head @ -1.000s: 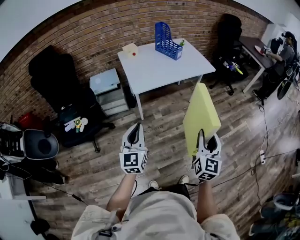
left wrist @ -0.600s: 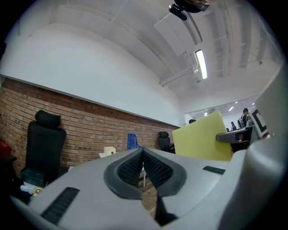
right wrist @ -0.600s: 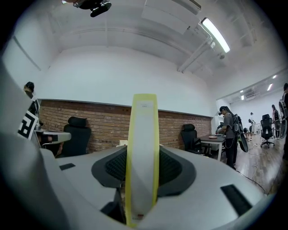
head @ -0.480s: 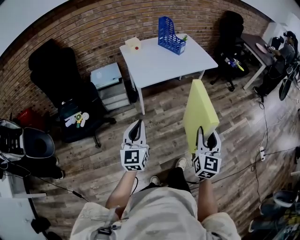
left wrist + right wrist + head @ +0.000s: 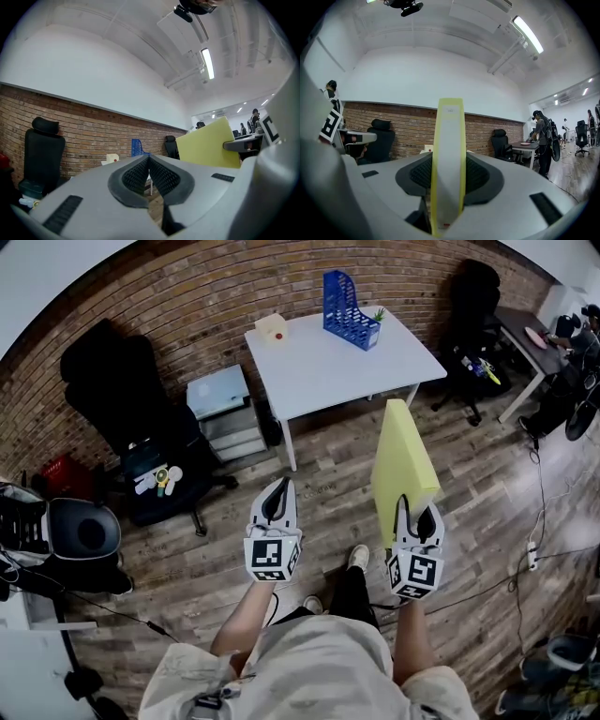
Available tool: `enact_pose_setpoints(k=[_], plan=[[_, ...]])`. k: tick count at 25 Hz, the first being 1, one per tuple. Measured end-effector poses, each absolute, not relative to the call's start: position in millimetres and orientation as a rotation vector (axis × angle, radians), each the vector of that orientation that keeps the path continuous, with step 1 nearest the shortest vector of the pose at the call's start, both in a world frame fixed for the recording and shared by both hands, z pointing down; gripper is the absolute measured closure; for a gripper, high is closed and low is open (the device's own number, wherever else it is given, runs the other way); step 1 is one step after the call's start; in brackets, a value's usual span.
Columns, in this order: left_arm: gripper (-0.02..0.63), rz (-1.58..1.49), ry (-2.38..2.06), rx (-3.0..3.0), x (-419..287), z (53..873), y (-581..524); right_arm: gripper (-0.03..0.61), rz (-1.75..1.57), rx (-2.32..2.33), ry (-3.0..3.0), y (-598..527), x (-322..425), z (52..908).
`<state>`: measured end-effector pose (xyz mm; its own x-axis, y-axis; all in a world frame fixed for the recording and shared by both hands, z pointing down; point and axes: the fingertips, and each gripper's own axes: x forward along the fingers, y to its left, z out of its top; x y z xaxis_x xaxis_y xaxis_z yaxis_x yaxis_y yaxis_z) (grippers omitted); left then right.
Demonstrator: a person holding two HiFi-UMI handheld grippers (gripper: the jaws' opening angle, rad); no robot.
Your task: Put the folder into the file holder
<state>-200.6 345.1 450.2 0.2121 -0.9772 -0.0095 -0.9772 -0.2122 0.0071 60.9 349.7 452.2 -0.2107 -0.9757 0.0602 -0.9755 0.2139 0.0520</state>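
Note:
A yellow folder (image 5: 403, 465) stands on edge in the air, with my right gripper (image 5: 415, 516) shut on its near end. In the right gripper view the folder's spine (image 5: 449, 159) rises between the two pads. The left gripper view shows the folder's broad yellow side (image 5: 208, 146) off to the right. My left gripper (image 5: 275, 502) is shut with nothing between its jaws, level with the right one. The blue file holder (image 5: 349, 309) stands at the far right of a white table (image 5: 328, 367) ahead of me, well beyond both grippers. It appears small in the left gripper view too, the blue holder (image 5: 137, 147).
A cream box with a red dot (image 5: 272, 327) sits on the table's far left. A grey drawer unit (image 5: 221, 413) and a black office chair (image 5: 141, 427) stand left of the table. Another black chair (image 5: 472, 306) and a dark desk (image 5: 525, 338) are at the right. Cables cross the wood floor.
The table and file holder have shifted slightly rightward and nearer in the head view as I step forward. Both grippers keep their pose, the folder still held.

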Motion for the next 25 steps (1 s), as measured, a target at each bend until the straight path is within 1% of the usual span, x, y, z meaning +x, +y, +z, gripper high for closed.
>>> enact_pose_setpoints(k=[6,25], plan=[[0.598,-0.014,1.983,-2.447,-188.9,460.1,312.6,0.399,0.034,1.923,-2.384,316.9,75.3,464.0],[0.598,-0.175,1.983,-2.515,-116.4,477.5,178.0,0.397,0.210,1.889,-2.389,176.7,133.1,491.1]])
